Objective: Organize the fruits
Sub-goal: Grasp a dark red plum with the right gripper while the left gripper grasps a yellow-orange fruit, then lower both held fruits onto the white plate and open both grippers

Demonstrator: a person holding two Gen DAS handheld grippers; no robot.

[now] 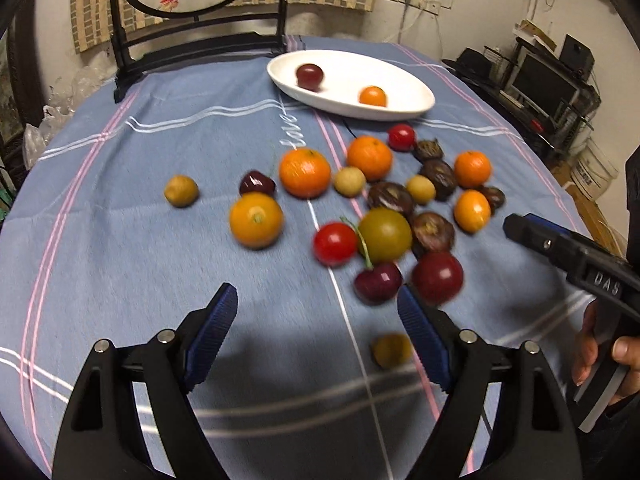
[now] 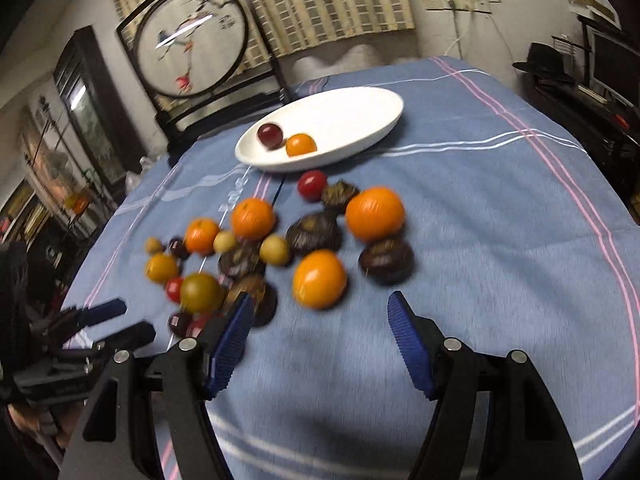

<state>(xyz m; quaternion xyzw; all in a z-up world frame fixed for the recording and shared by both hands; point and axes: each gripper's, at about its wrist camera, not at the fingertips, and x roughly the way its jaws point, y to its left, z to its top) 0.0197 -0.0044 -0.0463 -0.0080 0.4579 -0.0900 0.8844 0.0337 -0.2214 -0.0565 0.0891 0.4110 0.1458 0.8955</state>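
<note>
The round table, under its blue striped cloth (image 1: pixel 120 240), carries nearly all of the work still to do. At its far side lies the white oval dish (image 1: pixel 404 110), holding only two fruits: a dark red plum (image 1: pixel 309 76) on the left and a small orange (image 1: pixel 373 96) on the right. So the sorting looks barely begun.

Near the middle of the cloth, just in front of the dish, a loose heap of fruit (image 1: pixel 384 200) waits: several oranges, dark brown chestnut-like pieces, red tomatoes, cherries and small tan fruits, many touching. One tan fruit (image 1: pixel 181 190) sits apart to the left, and another (image 1: pixel 391 350) lies close in, beside the left tool.

The left gripper (image 1: pixel 318 308) hovers wide and empty over bare cloth at the near edge of the heap. The right gripper (image 2: pixel 320 312) also stands apart and empty, with a near orange (image 2: pixel 319 279) just beyond its tips.
</note>
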